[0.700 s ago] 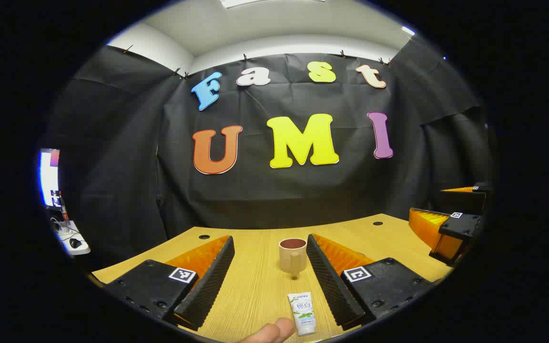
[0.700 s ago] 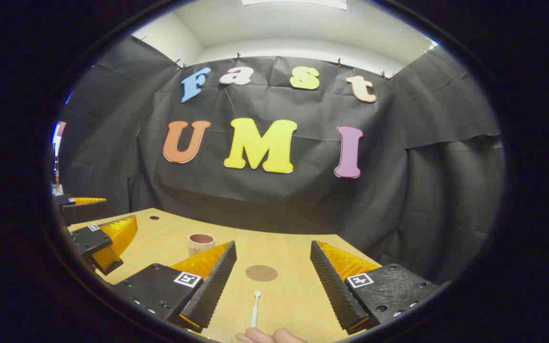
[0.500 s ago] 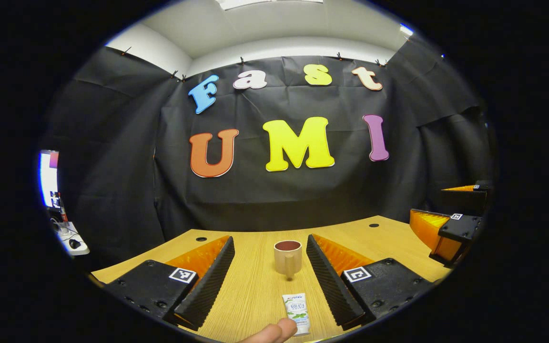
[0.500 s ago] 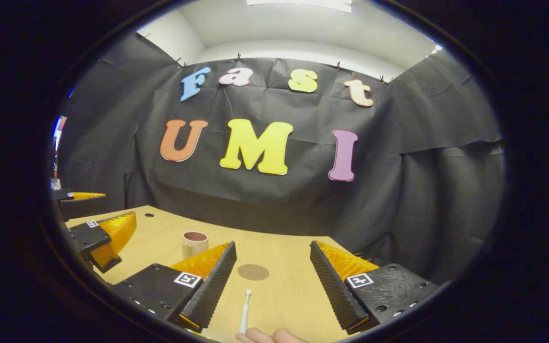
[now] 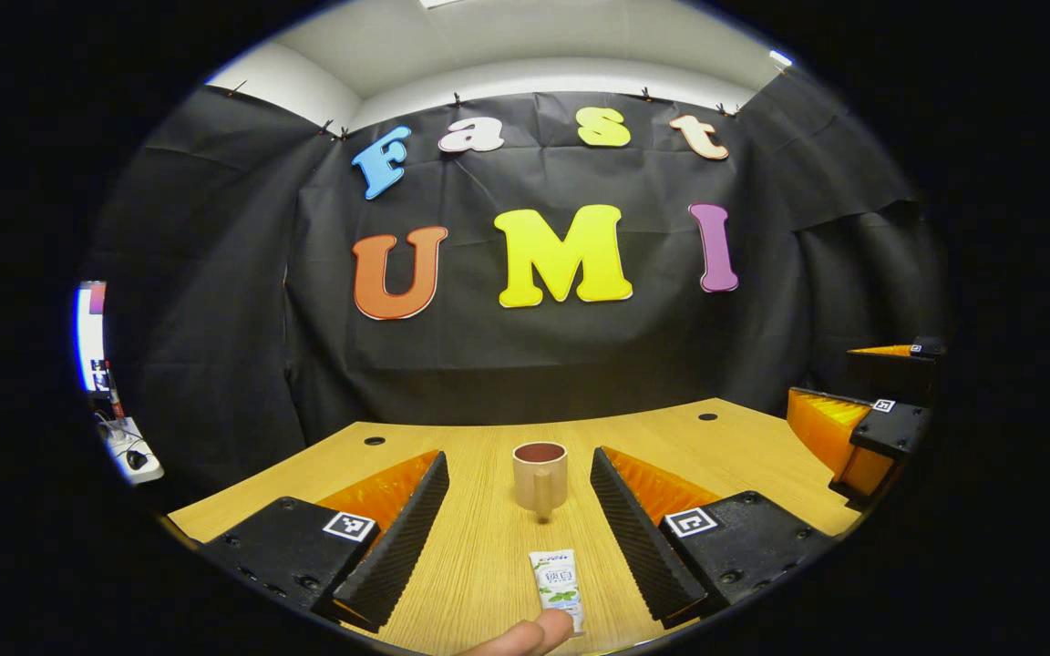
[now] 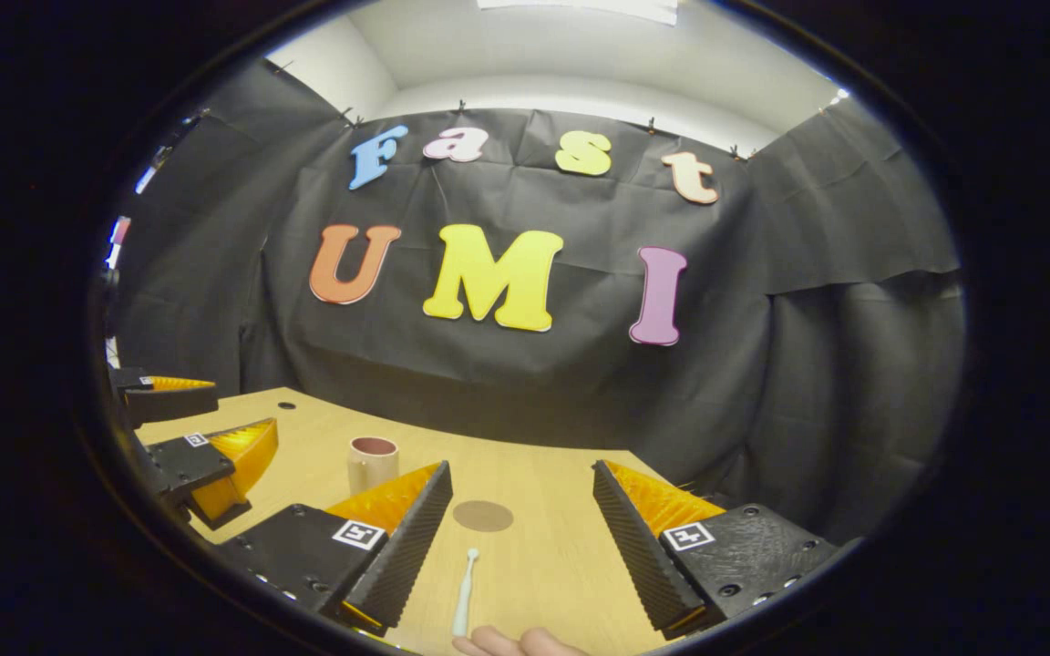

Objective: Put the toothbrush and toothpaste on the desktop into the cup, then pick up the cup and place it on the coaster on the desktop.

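Note:
A beige cup (image 5: 540, 476) with a dark inside stands upright on the wooden desktop (image 5: 479, 556), handle toward me. The toothpaste tube (image 5: 557, 585) lies flat just in front of it. My left gripper (image 5: 519, 454) is open, low over the desk, with tube and cup in line between its fingers. In the right gripper view a pale toothbrush (image 6: 464, 592) lies between the fingers of my open right gripper (image 6: 520, 466). The round brown coaster (image 6: 483, 516) lies just beyond it. The cup (image 6: 372, 463) stands to the left, and the left gripper (image 6: 247, 405) is farther left.
The right gripper (image 5: 821, 374) hovers open at the right edge of the left gripper view. A fingertip (image 5: 525, 633) of a hand shows at the bottom, next to the tube's near end. Two cable holes (image 5: 375, 441) sit near the desk's far edge, by the black cloth wall.
Both views have drifted slightly: cup and toothpaste sit a little more left in the left gripper view, toothbrush and coaster a little more left in the right one. Both grippers stay open.

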The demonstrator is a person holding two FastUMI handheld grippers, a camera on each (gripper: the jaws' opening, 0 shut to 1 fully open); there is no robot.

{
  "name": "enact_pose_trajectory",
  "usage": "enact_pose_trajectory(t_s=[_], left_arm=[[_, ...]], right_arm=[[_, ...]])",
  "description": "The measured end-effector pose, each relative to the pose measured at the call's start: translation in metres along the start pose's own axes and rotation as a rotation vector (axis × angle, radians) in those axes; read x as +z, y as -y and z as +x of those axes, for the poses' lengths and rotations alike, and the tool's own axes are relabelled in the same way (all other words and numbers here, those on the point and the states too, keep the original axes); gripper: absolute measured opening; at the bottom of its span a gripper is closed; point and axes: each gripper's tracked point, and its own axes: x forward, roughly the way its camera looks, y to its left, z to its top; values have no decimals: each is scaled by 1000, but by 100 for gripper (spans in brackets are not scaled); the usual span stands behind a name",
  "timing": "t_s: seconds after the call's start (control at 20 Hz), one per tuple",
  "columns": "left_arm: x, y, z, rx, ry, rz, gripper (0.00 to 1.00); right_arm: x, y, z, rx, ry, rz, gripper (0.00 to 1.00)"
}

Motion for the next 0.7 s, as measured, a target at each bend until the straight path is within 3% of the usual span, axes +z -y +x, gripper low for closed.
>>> enact_pose_trajectory(t_s=[0.7], left_arm=[[-22, -12, 12, 13, -41, -3, 99]], right_arm=[[-11, -3, 6, -2, -7, -6, 96]])
